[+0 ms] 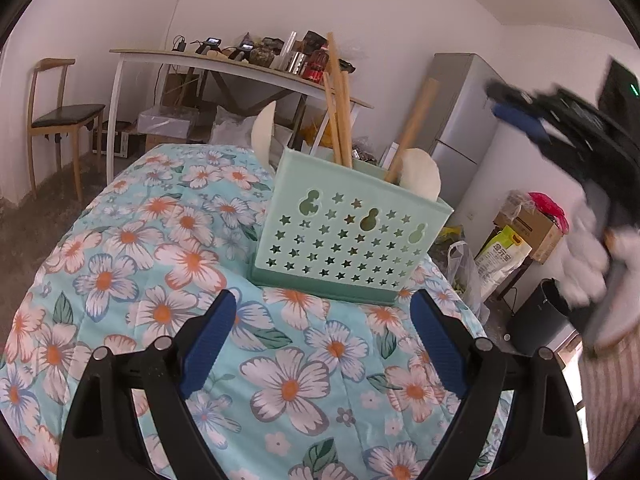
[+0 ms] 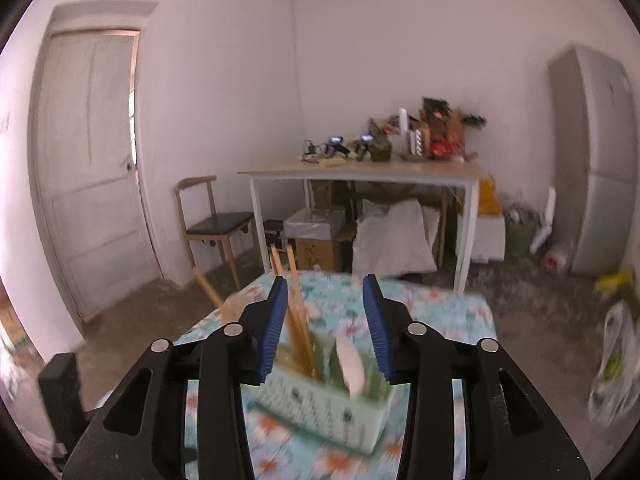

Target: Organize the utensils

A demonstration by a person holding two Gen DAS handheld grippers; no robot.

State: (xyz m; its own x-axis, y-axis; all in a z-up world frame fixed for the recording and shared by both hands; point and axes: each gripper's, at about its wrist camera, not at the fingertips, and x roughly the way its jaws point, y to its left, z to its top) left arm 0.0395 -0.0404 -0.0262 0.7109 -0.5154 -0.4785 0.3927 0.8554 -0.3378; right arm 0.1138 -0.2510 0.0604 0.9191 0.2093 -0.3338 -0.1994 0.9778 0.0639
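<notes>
A mint green utensil basket (image 1: pixel 344 240) with star cutouts stands on the floral tablecloth (image 1: pixel 160 280). Wooden chopsticks (image 1: pixel 340 120), a wooden-handled utensil (image 1: pixel 412 128) and a white spoon (image 1: pixel 420 176) stand in it. A second white spoon (image 1: pixel 264 130) shows just behind its left side. My left gripper (image 1: pixel 322 300) is open and empty, low in front of the basket. My right gripper (image 2: pixel 326 284) is open and empty, held above the basket (image 2: pixel 320 404); it also shows blurred at the upper right of the left wrist view (image 1: pixel 520 116).
Behind the table stand a cluttered white desk (image 1: pixel 240 68), a wooden chair (image 1: pixel 60 116), a grey fridge (image 1: pixel 460 112), boxes and bags (image 1: pixel 504 256), and a black bin (image 1: pixel 540 316). A door (image 2: pixel 92 168) is at the left.
</notes>
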